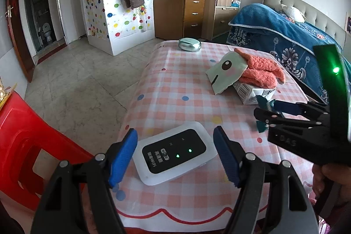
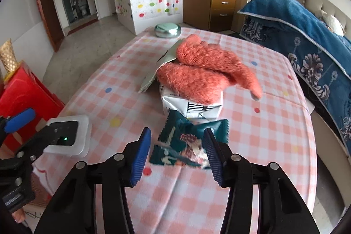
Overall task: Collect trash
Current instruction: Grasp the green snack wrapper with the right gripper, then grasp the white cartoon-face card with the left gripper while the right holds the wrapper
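honestly I'd just drop the right gripper (image 2: 177,155), jaws apart around the dark green wrapper (image 2: 190,142), and pinch mid-packet, while the left gripper (image 1: 175,159) hangs open over the wifi box (image 1: 174,151).

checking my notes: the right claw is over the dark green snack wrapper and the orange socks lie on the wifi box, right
Not quite. The orange socks lie on the white carton, not the wifi box, which sits apart at the table's left edge. The right wrist view shows it. The right claw is indeed over the dark green snack wrapper.
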The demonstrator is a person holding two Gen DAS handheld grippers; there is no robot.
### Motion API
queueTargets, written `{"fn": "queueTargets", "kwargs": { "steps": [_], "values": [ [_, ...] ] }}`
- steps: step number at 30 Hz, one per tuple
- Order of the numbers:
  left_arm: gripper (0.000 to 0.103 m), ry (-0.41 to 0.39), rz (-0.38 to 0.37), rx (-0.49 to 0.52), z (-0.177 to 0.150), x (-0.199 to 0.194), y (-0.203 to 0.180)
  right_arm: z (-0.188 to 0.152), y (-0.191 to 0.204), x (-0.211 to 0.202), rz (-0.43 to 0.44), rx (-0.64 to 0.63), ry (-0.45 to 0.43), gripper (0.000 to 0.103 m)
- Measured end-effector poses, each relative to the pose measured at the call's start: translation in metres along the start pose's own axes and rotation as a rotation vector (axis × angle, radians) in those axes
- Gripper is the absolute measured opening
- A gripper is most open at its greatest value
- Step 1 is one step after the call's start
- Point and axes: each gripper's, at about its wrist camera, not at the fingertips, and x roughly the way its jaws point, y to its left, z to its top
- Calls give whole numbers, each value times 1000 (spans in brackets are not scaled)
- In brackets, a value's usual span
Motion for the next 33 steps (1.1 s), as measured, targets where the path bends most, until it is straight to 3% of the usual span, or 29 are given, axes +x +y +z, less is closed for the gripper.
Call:
{"fn": "queueTargets", "kwargs": {
  "steps": [4,6,9,15,19,21,27,33],
  "values": [
    [70,6,-9,17,-1,2,-4,-2,-1,0,-20,12,2,39],
    [70,6,-13,29,0,3,-7,-3,-7,-6,-11,33,-14,22],
    [70,0,-26,42,4,4,-11,-5,-17,-18,2,58,-49,9],
    [69,-25,-50,99,22,15,-27,-4,-40,-56,35,123,-134,8],
    [49,-11,-87,144,36,32,-42,1,-54,-71,61,167,-176,8],
    [46,-4,-100,163,40,40,-51,4,-59,-80,69,177,-206,8],
    [46,40,-101,200,50,71,-71,14,-71,-88,81,180,-231,8],
    [46,101,-111,167,58,96,-74,22,-84,-86,88,205,-234,8]
  ]
}}
